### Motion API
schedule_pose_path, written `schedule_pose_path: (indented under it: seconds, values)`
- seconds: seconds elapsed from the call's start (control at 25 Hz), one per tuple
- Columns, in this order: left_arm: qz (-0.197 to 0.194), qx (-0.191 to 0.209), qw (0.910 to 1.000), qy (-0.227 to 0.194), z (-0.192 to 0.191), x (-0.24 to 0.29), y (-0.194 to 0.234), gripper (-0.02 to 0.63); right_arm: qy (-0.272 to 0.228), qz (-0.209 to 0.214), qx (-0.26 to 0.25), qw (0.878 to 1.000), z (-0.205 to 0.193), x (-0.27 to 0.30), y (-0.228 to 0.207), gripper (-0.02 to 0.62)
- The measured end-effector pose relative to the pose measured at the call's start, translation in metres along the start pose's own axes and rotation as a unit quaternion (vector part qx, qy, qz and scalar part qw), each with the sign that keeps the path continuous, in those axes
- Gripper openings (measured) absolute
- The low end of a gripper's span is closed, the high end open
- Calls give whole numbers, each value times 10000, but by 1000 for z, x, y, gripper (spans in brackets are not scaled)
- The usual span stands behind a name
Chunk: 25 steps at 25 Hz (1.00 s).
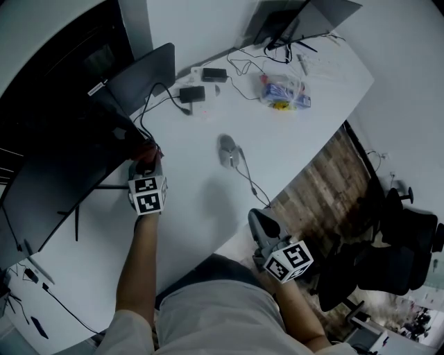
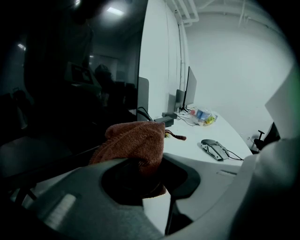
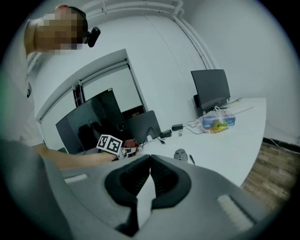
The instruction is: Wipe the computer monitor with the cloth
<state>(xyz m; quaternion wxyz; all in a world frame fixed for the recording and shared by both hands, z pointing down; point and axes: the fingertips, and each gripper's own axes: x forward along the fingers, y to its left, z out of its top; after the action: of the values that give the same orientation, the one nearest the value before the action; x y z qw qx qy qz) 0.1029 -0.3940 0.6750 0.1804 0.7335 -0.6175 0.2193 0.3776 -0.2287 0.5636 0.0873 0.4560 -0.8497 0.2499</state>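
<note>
A big dark monitor (image 1: pixel 66 163) stands on the left of the white desk (image 1: pixel 201 208). My left gripper (image 1: pixel 146 161) is shut on a rust-red cloth (image 1: pixel 148 150) and holds it against the monitor's lower right edge. In the left gripper view the bunched cloth (image 2: pixel 133 140) fills the jaws of the left gripper (image 2: pixel 146 169), with the dark screen (image 2: pixel 65 89) just to its left. My right gripper (image 1: pixel 259 220) hangs over the desk's near edge, away from the monitor. In its own view the right gripper (image 3: pixel 150 160) is shut with nothing between its fingers.
A grey mouse (image 1: pixel 227 150) with its cable lies mid-desk. Power adaptors (image 1: pixel 193 93) and cables sit behind it, and a plastic bag of items (image 1: pixel 284 91) lies further back. Another monitor (image 1: pixel 295 17) stands at the far end. Black office chairs (image 1: pixel 392 243) are on the right.
</note>
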Motion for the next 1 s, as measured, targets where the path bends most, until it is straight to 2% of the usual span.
schedule_pose_path:
  seconds: [0.2,0.44,0.68,1.0]
  values:
    - [-81,-149,9998,-72,10,8,-9,97,2,-41,5,10000,0,-2,-6,3]
    - [-125,-641,9977,-186,24,7,-15,97,-24,-4,7,10000,3,0,-1,3]
    - [-106,-1287,9898,-598,47,-3,-16,97,-39,27,-8,10000,2,-1,3,3]
    - [-261,-1826,9781,-964,81,-24,-17,97,-108,58,-40,9999,6,-4,10,3]
